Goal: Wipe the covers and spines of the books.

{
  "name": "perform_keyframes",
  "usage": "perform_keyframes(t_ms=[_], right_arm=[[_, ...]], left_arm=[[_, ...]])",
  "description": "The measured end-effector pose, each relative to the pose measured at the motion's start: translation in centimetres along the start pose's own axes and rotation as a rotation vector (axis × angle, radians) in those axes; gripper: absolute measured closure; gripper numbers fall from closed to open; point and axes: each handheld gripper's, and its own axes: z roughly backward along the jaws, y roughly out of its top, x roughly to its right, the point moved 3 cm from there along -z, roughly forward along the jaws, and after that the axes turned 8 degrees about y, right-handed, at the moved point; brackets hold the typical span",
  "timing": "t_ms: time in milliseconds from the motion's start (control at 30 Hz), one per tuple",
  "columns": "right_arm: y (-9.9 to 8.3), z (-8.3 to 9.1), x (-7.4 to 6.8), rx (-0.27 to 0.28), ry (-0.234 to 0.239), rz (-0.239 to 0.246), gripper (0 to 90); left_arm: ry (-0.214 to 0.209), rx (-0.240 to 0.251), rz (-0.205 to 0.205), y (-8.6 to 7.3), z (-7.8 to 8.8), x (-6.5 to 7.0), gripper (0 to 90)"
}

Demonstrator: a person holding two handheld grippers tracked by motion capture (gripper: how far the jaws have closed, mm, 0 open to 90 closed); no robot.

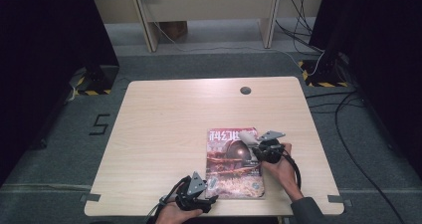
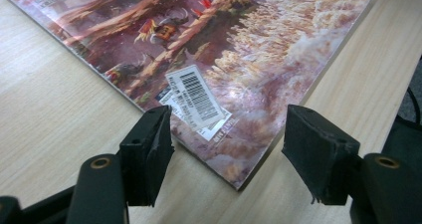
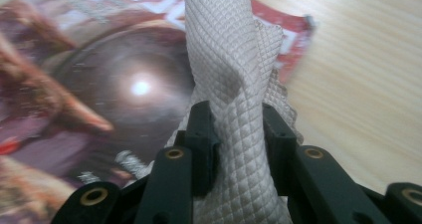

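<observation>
While the magazine point(image 1: 234, 162) lies flat on the table point(image 1: 159, 134), long axis running away from the person, the right tool point(image 1: 262, 143) hangs over its far right part, clamped on a quilted cloth point(image 3: 234, 69). Nearer the person, the left tool point(image 2: 229, 144) straddles the near left corner, jaws apart, pads not touching it.

A "5" point(image 1: 101, 124) is marked on the floor; the magazine point(image 1: 234, 164) title seems to start "科幻"; its barcode label point(image 2: 195, 97) is unreadable.
</observation>
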Motion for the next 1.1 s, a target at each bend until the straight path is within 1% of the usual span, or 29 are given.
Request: perform_keyframes(t_ms=[67,133,233,333,567,667,700,733,833,867,900,933,1000,1033,1067,1100], right_arm=[[0.0,0.0,0.3,0.006,0.006,-0.016,71.6],[0.0,0.0,0.1,0.002,-0.004,0.003,71.8],[0.1,-0.1,0.0,-0.005,-0.021,0.025,71.8],[0.2,-0.2,0.1,-0.005,-0.022,0.024,71.8],[0.6,-0.5,0.3,-0.004,-0.036,0.031,72.8],[0.6,-0.6,0.3,-0.003,-0.035,0.009,73.1],[0.6,-0.6,0.3,-0.001,-0.029,0.01,73.0],[0.6,-0.6,0.0,-0.001,-0.019,0.007,72.9],[0.8,-0.8,-1.2,-0.003,0.008,0.033,73.1],[0.9,-1.0,-1.7,-0.002,0.029,0.045,73.1],[1.0,-1.2,-2.4,-0.002,0.051,0.046,73.1],[1.1,-1.4,-3.0,-0.001,0.064,0.061,73.1],[1.3,-1.6,-3.9,-0.007,0.074,0.094,73.0],[1.4,-1.7,-4.2,-0.009,0.075,0.098,73.1],[1.4,-1.8,-4.2,-0.009,0.076,0.102,72.9],[1.4,-1.8,-4.2,-0.007,0.081,0.095,72.4]], left_arm=[[0.0,-0.003,-0.003,0.0,0.0,0.0,35.5],[-0.003,-0.005,-0.003,0.0,-0.2,0.0,36.1],[0.008,-0.01,-0.018,0.0,-0.3,0.0,36.4],[0.005,-0.006,-0.017,0.0,-0.3,-0.1,37.9],[0.029,-0.012,-0.026,0.3,-0.6,0.2,37.7],[0.032,-0.016,-0.02,0.5,-0.8,0.2,37.7],[0.034,-0.015,-0.018,0.5,-0.8,0.2,37.7],[0.037,-0.015,-0.015,0.6,-0.9,0.2,37.6],[0.041,-0.009,-0.005,0.9,-1.3,0.2,37.5],[0.045,-0.006,-0.002,0.9,-1.4,0.2,37.6],[0.045,-0.003,-0.002,1.0,-1.5,0.2,37.6],[0.044,-0.003,-0.002,1.0,-1.5,0.2,37.6],[0.046,0.001,-0.001,1.0,-1.5,0.2,37.6],[0.047,0.003,0.0,1.0,-1.5,0.2,37.7],[0.045,0.005,0.002,1.0,-1.5,0.2,37.7],[0.04,0.004,0.006,0.9,-1.5,0.1,37.7]])
